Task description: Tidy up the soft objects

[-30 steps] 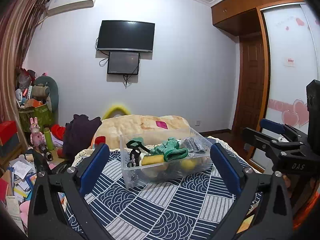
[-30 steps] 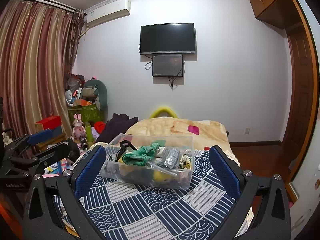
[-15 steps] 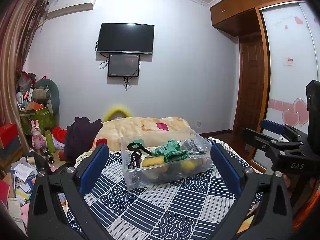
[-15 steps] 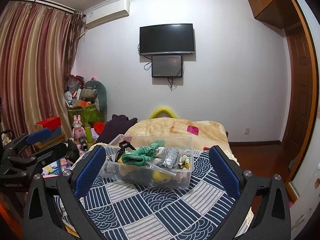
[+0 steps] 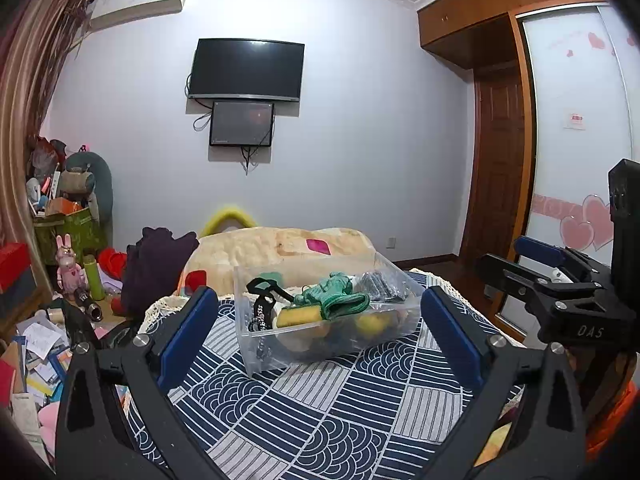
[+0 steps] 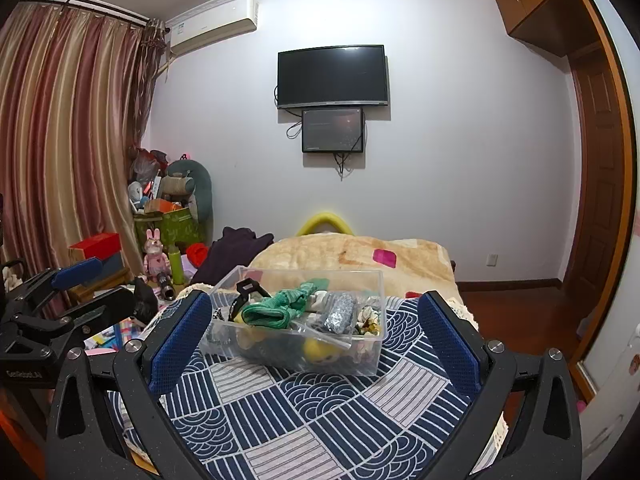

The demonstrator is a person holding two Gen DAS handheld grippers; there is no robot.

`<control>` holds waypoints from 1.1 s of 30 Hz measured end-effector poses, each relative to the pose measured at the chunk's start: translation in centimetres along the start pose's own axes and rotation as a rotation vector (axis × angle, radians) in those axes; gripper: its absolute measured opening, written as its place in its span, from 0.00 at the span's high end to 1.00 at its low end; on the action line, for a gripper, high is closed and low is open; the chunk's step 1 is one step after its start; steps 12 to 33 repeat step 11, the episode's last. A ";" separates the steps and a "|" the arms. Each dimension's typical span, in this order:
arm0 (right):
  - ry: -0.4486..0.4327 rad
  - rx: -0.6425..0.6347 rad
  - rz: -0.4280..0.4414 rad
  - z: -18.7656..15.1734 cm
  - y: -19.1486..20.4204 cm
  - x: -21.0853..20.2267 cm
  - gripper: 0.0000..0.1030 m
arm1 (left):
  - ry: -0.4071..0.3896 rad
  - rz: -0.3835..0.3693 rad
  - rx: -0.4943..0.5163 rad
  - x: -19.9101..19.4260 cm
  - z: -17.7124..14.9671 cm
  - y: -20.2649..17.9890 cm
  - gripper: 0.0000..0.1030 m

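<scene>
1. Box (image 5: 256,344): clear plastic, sits on blue-and-white patterned cloth (image 5: 320,412), centre of both views, packed w/ soft things.
2. Inside the box: green cord bundle (image 5: 340,300) on top, yellow roll (image 5: 298,316) just left of it in the left wrist view, black strap (image 5: 262,292) at the left end, grey glittery piece (image 5: 380,284) toward the right. A yellow ball shape (image 6: 316,350) shows through the near wall in the right wrist view.
3. Left gripper (image 5: 318,322): jaws wide, nothing between them; blue pads (image 5: 188,336) frame the box at lower left and lower right of its view, apart from the box.
4. Right gripper (image 6: 316,330): jaws wide too, empty; blue pads (image 6: 180,344) either side of the box, not touching.
5. Each gripper also shows at the edge of the other's view: the right one at mid right of the left wrist view, the left one at lower left of the right wrist view.
6. Background: beige blanket (image 6: 352,256) behind the box, TV (image 6: 332,76) upper centre on the wall w/ a small screen (image 6: 332,130) below it, striped curtains (image 6: 60,152) at left, toy pile (image 6: 168,208) in the corner, wood door (image 5: 496,160) at right.
</scene>
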State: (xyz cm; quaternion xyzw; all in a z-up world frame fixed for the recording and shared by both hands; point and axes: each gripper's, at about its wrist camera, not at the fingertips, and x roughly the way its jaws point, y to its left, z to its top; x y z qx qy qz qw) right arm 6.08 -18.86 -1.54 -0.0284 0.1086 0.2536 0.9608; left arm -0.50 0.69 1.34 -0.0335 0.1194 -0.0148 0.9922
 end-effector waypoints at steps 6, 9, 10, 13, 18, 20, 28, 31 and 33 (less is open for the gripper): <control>-0.001 0.000 0.000 0.0 0.0 0.0 0.00 | 0.008 -0.004 -0.019 0.0 -0.1 0.2 0.00; -0.001 0.000 0.000 0.0 0.0 0.0 0.00 | 0.001 -0.009 -0.016 -0.2 0.0 0.2 0.00; -0.001 0.000 0.001 0.0 0.0 0.0 0.00 | 0.000 -0.010 -0.013 -0.3 0.0 0.1 0.00; 0.000 0.000 0.000 0.0 0.0 0.0 0.00 | -0.001 -0.010 -0.011 -0.3 0.0 0.0 0.00; 0.000 0.000 0.000 0.0 0.0 0.0 0.00 | -0.001 -0.010 -0.011 -0.3 0.0 0.0 0.00; 0.000 0.000 0.000 0.0 0.0 0.0 0.00 | -0.001 -0.010 -0.011 -0.3 0.0 0.0 0.00; 0.000 0.000 0.000 0.0 0.0 0.0 0.00 | -0.001 -0.010 -0.011 -0.3 0.0 0.0 0.00; 0.000 0.000 0.000 0.0 0.0 0.0 0.00 | -0.001 -0.010 -0.011 -0.3 0.0 0.0 0.00; 0.000 0.000 0.000 0.0 0.0 0.0 0.00 | -0.001 -0.010 -0.011 -0.3 0.0 0.0 0.00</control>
